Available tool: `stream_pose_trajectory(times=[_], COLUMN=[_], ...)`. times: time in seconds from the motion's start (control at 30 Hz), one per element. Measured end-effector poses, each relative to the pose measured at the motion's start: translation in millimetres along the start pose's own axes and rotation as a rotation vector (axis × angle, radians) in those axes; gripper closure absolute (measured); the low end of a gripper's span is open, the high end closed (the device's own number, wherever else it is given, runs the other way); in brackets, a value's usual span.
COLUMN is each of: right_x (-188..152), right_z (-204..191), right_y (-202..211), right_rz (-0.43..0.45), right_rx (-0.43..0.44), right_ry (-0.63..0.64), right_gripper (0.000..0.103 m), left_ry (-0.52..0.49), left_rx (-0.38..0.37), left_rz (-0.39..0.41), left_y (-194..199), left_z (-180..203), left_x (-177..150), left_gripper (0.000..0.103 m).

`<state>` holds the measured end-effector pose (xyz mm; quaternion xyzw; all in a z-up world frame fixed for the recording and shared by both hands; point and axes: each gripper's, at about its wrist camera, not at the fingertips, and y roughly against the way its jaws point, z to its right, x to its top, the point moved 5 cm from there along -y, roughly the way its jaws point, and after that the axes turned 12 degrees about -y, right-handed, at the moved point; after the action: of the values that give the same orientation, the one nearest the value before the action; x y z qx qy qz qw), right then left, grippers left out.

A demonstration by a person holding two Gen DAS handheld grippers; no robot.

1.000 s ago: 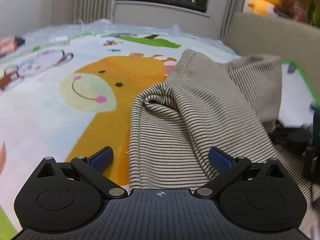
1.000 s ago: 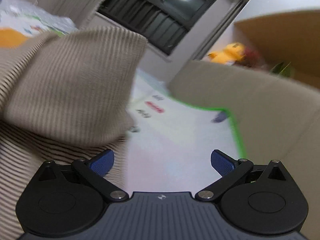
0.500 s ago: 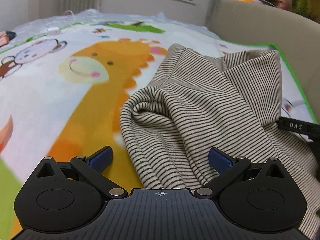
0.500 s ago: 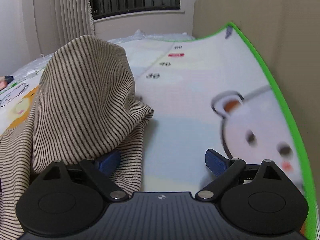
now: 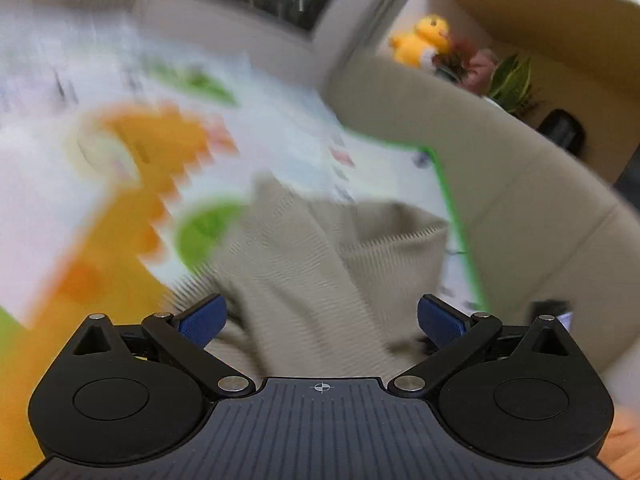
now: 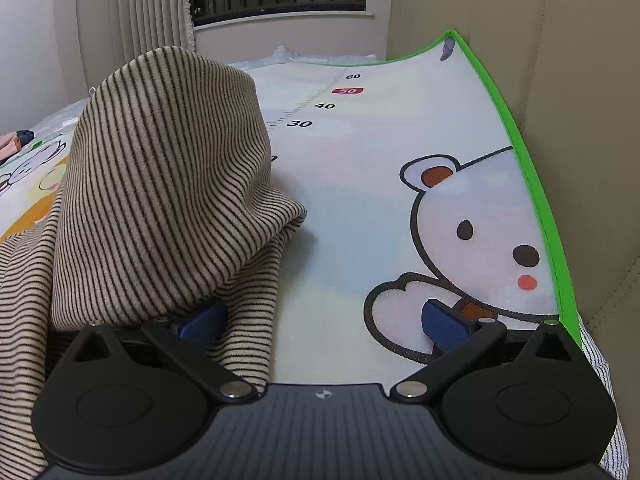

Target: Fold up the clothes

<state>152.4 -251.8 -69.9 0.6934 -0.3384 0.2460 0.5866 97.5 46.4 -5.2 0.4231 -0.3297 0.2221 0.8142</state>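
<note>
Left wrist view is strongly blurred, so the striped garment (image 5: 304, 256) shows only as a beige heap on the play mat (image 5: 80, 184), and its stripes are hard to make out. The left claw (image 5: 320, 316) stands wide, with cloth below it but not pinched. In the right wrist view, one garment rises as a hump (image 6: 168, 168) at the left and hides the mat behind it. The right claw (image 6: 320, 320) has just been opening and is wide (its left pad (image 6: 202, 320) is half covered by a fold, its right pad over bare mat). One sofa back (image 6: 580, 120) borders the mat.
</note>
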Motion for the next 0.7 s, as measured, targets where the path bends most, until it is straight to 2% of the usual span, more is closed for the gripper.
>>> stream_pose_trajectory(times=[0.1, 0.13, 0.27, 0.37, 0.4, 0.47, 0.53, 0.57, 0.7], right_x=[0, 0, -2, -2, -2, -2, -3, -3, -3], right_z=[2, 2, 2, 4, 4, 5, 6, 6, 7], right_y=[-1, -2, -3, -3, -4, -4, -3, -3, -2], right_rz=[-0.006, -0.006, 0.003, 0.008, 0.009, 0.013, 0.020, 0.023, 0.032], right_rx=[0.008, 0.009, 0.014, 0.021, 0.023, 0.027, 0.030, 0.030, 0.032], right_ry=[-0.008, -0.007, -0.008, -0.017, -0.019, -0.023, -0.026, -0.026, -0.030], right_gripper=[0.000, 0.000, 0.000, 0.000, 0.000, 0.000, 0.000, 0.000, 0.000], left_ry=[0.064, 0.071, 0.114, 0.146, 0.134, 0.021, -0.058, -0.045, 0.005], left_rx=[-0.004, 0.004, 0.043, 0.064, 0.078, 0.117, 0.140, 0.128, 0.170], left_rz=[-0.115, -0.127, -0.081, -0.101, -0.108, -0.089, -0.130, -0.176, -0.212], left_y=[-37, -45, -45, -37, -32, -22, -24, -31, -40], left_z=[-6, -6, -5, -7, -4, 5, 11, 9, 12], left_x=[-20, -26, -30, -29, -29, -27, -32, -37, -40], left_gripper=[0.000, 0.000, 0.000, 0.000, 0.000, 0.000, 0.000, 0.000, 0.000])
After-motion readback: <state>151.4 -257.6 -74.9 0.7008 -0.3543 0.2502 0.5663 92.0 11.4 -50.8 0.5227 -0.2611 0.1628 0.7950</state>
